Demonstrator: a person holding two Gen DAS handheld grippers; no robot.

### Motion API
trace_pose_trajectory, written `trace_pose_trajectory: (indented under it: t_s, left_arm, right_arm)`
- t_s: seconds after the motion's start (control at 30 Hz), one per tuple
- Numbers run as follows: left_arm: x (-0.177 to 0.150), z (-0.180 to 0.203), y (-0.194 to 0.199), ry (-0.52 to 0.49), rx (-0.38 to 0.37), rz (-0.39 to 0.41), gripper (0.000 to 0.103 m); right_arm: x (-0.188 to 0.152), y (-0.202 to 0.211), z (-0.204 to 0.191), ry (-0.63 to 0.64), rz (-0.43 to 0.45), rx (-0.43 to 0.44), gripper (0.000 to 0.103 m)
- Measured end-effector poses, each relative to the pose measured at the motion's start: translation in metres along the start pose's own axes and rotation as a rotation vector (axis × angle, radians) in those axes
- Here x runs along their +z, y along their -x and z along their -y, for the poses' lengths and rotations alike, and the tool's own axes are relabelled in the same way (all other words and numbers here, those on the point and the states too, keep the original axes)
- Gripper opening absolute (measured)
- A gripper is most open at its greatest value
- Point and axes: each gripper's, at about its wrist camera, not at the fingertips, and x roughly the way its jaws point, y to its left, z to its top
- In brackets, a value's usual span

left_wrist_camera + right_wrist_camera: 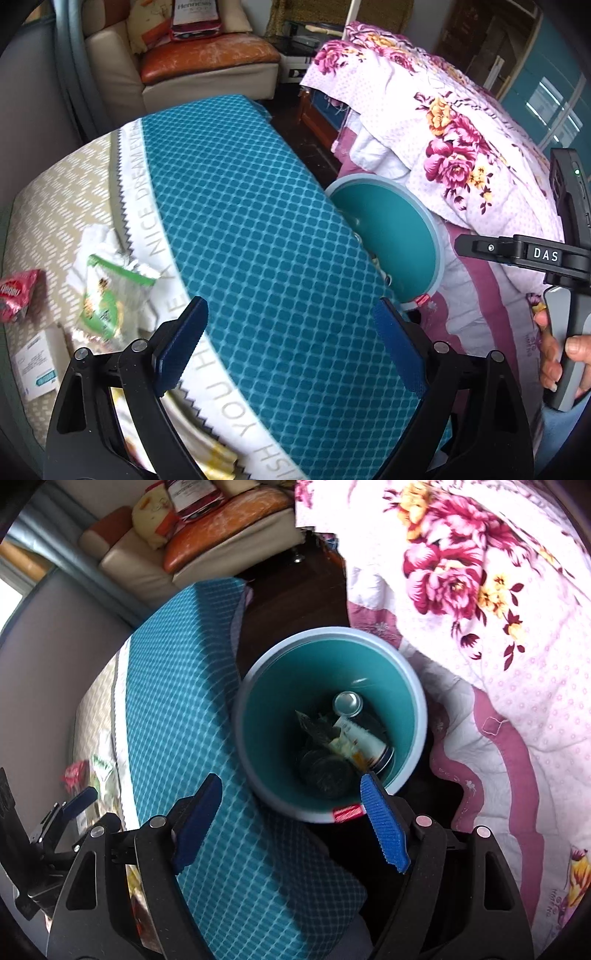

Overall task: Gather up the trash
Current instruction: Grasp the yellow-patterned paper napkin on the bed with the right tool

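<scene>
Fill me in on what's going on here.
A person is collecting trash with a claw in each hand. The right claw hangs open and empty above the teal bin, which already holds a can and wrappers. The left claw, also open and empty, is over the blue pillow. A green wrapper, a red wrapper and crumpled tissue still lie on the bed.

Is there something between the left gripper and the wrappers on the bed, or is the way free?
Nothing visible blocks it. The left gripper is open and empty over the teal pillow; the green wrapper and red wrapper lie uncovered on the beige sheet just left of it.
</scene>
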Motion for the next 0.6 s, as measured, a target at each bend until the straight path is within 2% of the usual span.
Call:
trace_pose_trajectory:
  t_s: [0.3,0.6]
  left_arm:
    - [-0.041,-0.058,0.048,0.085,0.048,0.036,0.091]
    - [-0.088,-0.114,0.075,0.186,0.085,0.051,0.091]
  right_arm:
    - [-0.035,0.006,-0.061,0.14,-0.04,0.026,0.074]
    - [-0.071,0.004,-0.125,0.272,-0.097,0.051,0.074]
